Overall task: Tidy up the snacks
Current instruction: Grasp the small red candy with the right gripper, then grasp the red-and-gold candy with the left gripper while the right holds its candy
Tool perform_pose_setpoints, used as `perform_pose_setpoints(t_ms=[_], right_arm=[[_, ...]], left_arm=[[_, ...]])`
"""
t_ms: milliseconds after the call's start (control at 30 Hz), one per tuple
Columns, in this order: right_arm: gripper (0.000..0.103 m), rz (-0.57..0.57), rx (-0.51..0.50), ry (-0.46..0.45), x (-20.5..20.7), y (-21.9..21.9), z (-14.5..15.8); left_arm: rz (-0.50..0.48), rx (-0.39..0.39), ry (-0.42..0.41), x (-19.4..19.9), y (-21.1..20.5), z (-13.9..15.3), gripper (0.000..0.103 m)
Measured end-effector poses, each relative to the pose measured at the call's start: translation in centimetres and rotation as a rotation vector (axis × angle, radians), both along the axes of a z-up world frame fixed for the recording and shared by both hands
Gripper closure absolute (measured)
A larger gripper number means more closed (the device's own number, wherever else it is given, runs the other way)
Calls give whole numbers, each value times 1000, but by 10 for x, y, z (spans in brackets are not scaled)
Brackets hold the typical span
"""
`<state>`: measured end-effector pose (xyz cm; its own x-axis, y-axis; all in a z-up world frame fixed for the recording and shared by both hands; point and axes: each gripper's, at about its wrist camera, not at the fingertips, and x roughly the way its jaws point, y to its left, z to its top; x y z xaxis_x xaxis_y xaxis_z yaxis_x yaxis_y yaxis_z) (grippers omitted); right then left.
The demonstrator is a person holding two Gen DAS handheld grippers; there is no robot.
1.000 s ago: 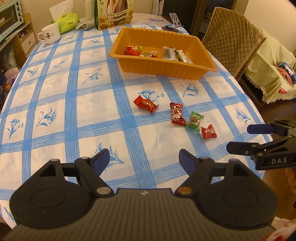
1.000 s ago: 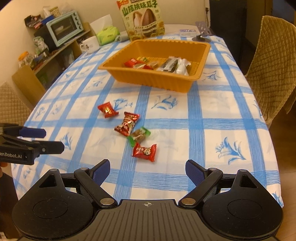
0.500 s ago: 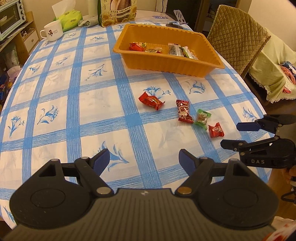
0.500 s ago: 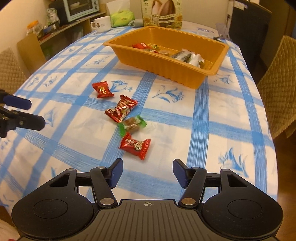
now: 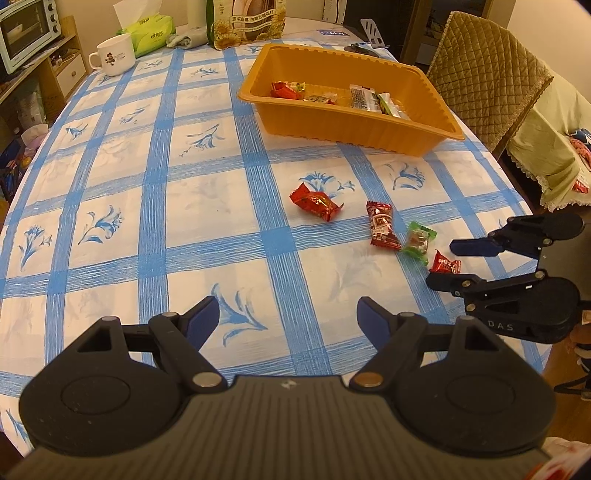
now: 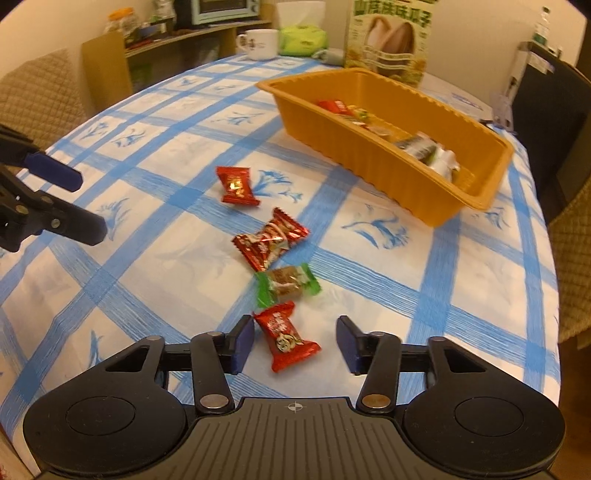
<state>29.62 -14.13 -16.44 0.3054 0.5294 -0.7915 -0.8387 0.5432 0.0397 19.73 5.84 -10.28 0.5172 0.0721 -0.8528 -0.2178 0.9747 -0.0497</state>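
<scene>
I note the table (image 5: 155, 206) first: an oval top under a blue-checked floral cloth, carrying everything that matters here. At its far side stands the orange plastic tray (image 6: 413, 192), already holding several wrapped snacks along its floor, which I judge to be the collecting point for the task. Behind it a sunflower-seed bag (image 6: 389, 40), a white mug (image 5: 112, 55) and a green tissue pack (image 5: 151, 31) stand clear of the work.

Four loose candies lie in a rough line on the cloth between the tray and the near edge. Farthest from my right side is a red candy (image 6: 236, 185); next a longer red-wrapped candy (image 6: 271, 239); then a green-wrapped candy (image 6: 287, 284); nearest, a small red candy (image 6: 286, 336).

My right gripper (image 6: 295, 343) is angled down at the cloth with that nearest candy lying between its jaws. The jaws have just been closing; the left pad sits just beside the wrapper, the right pad is apart from it, so nothing is gripped yet. I judge this the pick of the first candy for the tray.

My left gripper (image 5: 288, 319) hangs over bare cloth, jaws wide, holding nothing, presumably kept out of the right side's path.
</scene>
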Motion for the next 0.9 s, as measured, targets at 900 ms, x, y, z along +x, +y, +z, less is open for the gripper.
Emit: perform_pose_setpoints(t_ms=[900], right_arm=[[84, -148, 103, 98, 17, -29, 26]], left_arm=[[-22, 6, -67, 23, -10, -5, 23]])
